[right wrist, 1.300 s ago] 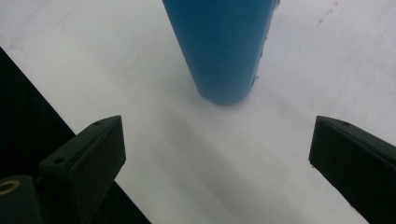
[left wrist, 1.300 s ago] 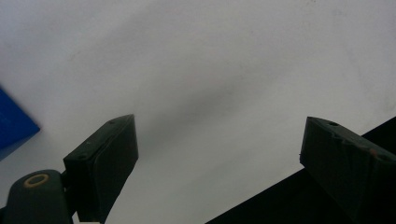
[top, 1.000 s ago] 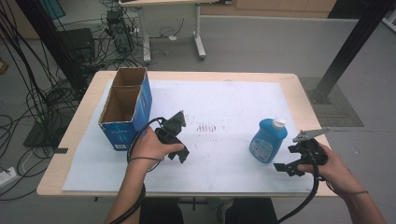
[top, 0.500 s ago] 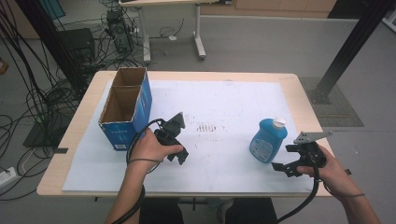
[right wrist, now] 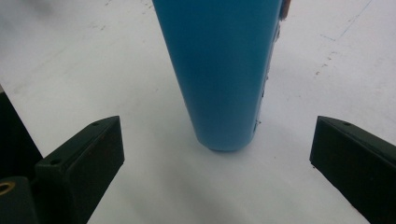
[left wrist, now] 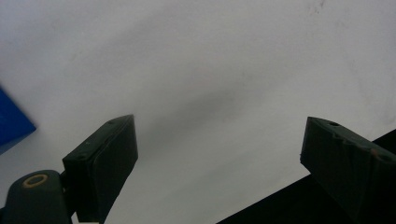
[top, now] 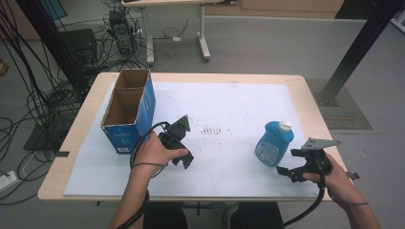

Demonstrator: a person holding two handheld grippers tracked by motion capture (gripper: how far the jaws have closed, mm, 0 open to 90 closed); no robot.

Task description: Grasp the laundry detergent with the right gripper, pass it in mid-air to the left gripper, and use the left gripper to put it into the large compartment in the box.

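Observation:
A blue bottle [top: 273,142] with a white cap stands upright on the white sheet at the right. My right gripper [top: 288,162] sits just to its right near the table's front edge, open and aimed at the bottle's lower part. In the right gripper view the bottle [right wrist: 222,70] stands ahead between the wide-apart jaws of that gripper [right wrist: 217,126], with no contact. My left gripper [top: 184,155] rests at the front centre-left, open over bare sheet. In the left gripper view that gripper [left wrist: 219,140] has nothing between its jaws.
A blue cardboard box [top: 129,107] with two open compartments stands at the left of the table [top: 305,90]; its corner [left wrist: 11,128] shows in the left gripper view. Faint marks dot the sheet's middle [top: 215,130]. Cables, desk legs and a black post surround the table.
My right gripper has drifted slightly left and nearer the front edge, closer to the bottle's base. The left gripper and the bottle have stayed put.

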